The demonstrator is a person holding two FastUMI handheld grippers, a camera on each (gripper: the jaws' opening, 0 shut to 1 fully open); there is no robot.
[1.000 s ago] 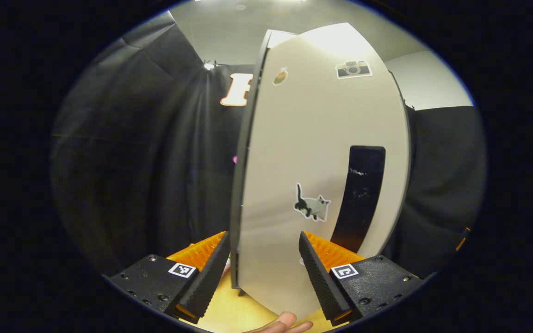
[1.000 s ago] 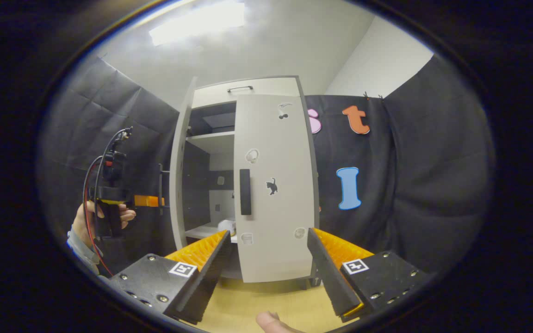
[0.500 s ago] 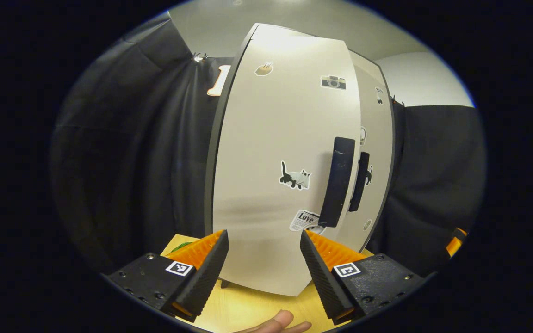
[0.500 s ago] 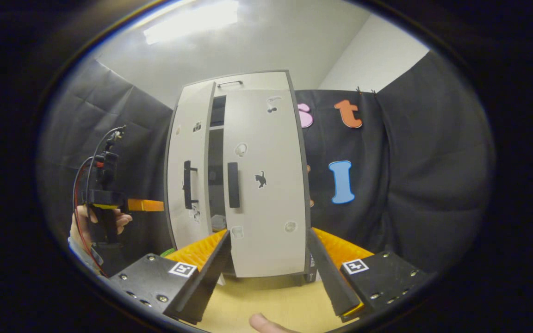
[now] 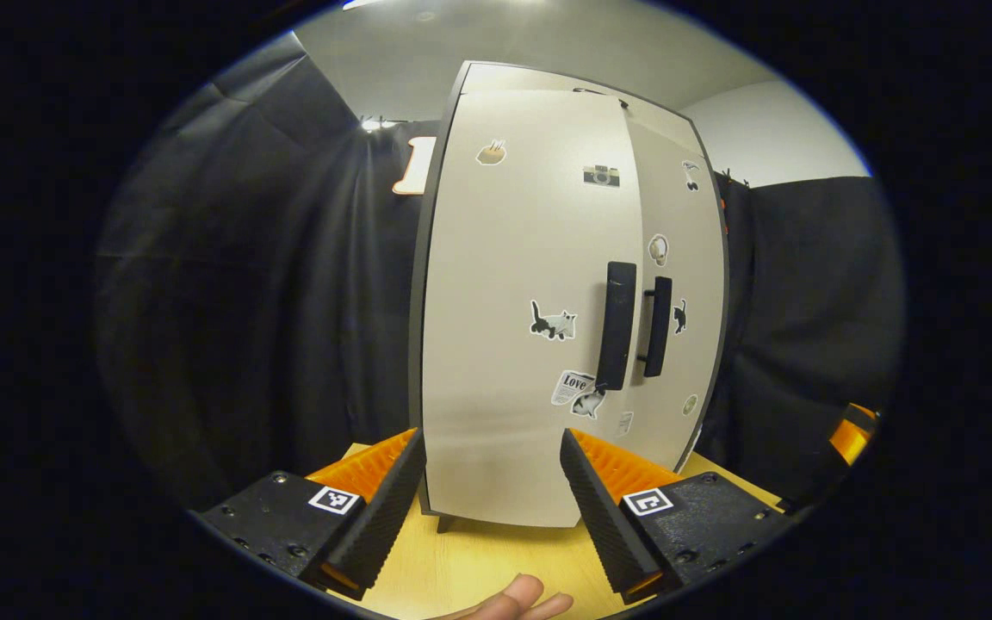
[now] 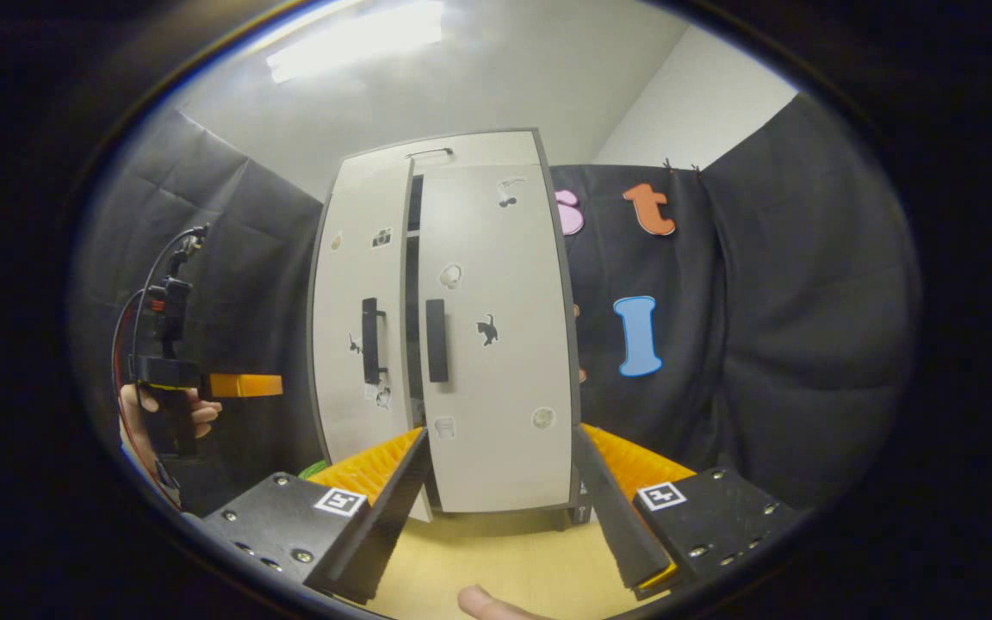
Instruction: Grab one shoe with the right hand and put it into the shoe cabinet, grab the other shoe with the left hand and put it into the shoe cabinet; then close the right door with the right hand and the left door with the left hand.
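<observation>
The shoe cabinet [image 5: 548, 301] stands on the wooden surface [image 5: 479, 560] straight ahead of the left tool [image 5: 489, 491], left door [image 5: 513, 327] nearly shut. The right door [image 6: 496, 344] faces the right tool [image 6: 500, 495]. Both tools gape open, holding nothing.

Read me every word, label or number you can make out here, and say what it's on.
"Love": on the newspaper-style sticker low on the left door, beside its handle.
Smaller print on that sticker: too small to read.
Cat sticker and camera sticker: pictures, no words.
</observation>
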